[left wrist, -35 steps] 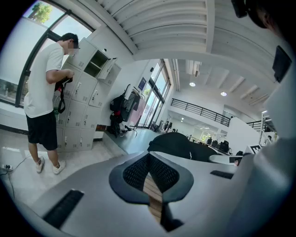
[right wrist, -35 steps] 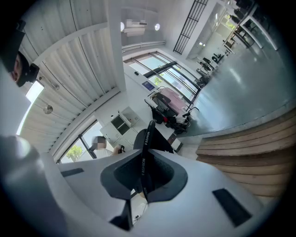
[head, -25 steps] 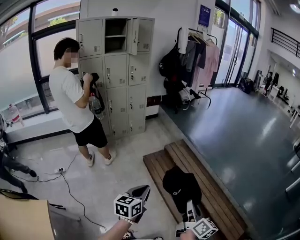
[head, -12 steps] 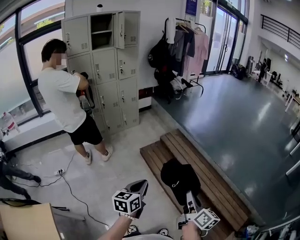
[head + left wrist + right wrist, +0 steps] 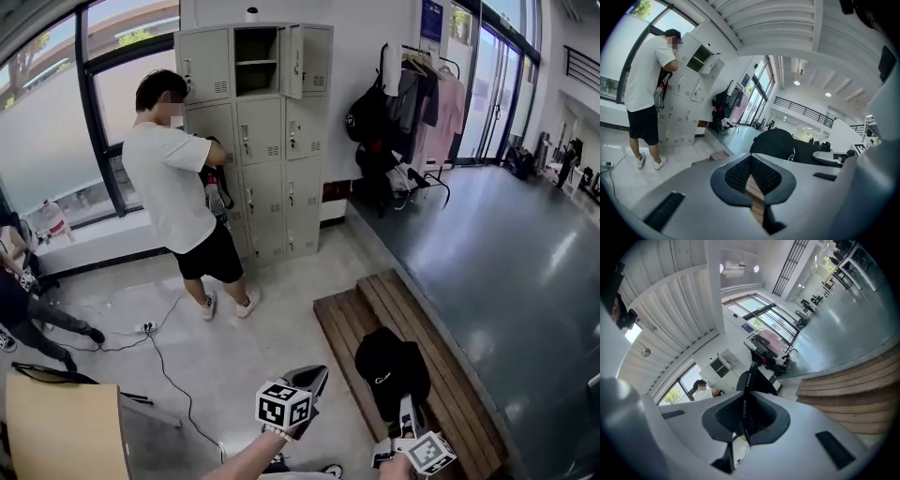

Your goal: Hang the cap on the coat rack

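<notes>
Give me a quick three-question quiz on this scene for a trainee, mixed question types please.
1. True or false: the cap already hangs on the coat rack.
2. Which gripper is clamped on the cap's strap?
3. The standing person faces: A the lockers, B the coat rack, C the cap.
Key: 1 false; 2 the right gripper; 3 A.

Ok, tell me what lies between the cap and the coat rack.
Head view: wooden steps, then bare grey floor up to the bags at the foot of the coat rack.
</notes>
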`<state>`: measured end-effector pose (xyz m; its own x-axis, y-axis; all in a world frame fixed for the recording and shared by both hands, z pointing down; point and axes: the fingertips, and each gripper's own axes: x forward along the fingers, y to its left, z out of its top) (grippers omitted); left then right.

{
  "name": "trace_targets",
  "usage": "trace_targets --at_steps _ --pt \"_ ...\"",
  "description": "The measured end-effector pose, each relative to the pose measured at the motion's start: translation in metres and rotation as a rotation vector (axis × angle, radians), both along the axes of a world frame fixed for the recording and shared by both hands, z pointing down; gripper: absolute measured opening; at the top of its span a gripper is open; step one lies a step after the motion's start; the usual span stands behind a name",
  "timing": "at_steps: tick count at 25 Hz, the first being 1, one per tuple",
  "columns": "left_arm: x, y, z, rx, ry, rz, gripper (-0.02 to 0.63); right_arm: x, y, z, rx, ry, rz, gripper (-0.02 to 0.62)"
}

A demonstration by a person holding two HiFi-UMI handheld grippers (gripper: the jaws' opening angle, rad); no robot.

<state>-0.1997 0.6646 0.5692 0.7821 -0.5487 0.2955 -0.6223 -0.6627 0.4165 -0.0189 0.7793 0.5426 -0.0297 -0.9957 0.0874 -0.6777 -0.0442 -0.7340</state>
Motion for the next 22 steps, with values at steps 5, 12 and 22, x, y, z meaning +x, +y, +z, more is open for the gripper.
trace_targets --at_steps 5,12,22 --pt "-0.01 0.0 0.002 -0.004 0.003 -0.019 0.003 -0.008 -0.006 -0.005 0.034 -0.015 -0.037 0.018" --pt "-0.026 -0.005 0.004 -0.008 0.008 -0.033 0.003 -0.026 -0.013 -0.006 0.056 -0.035 -0.064 0.018" --pt "-0.029 -0.012 0.007 -0.016 0.023 -0.004 0.003 -0.036 -0.016 -0.001 0.016 -0.029 -0.056 0.018"
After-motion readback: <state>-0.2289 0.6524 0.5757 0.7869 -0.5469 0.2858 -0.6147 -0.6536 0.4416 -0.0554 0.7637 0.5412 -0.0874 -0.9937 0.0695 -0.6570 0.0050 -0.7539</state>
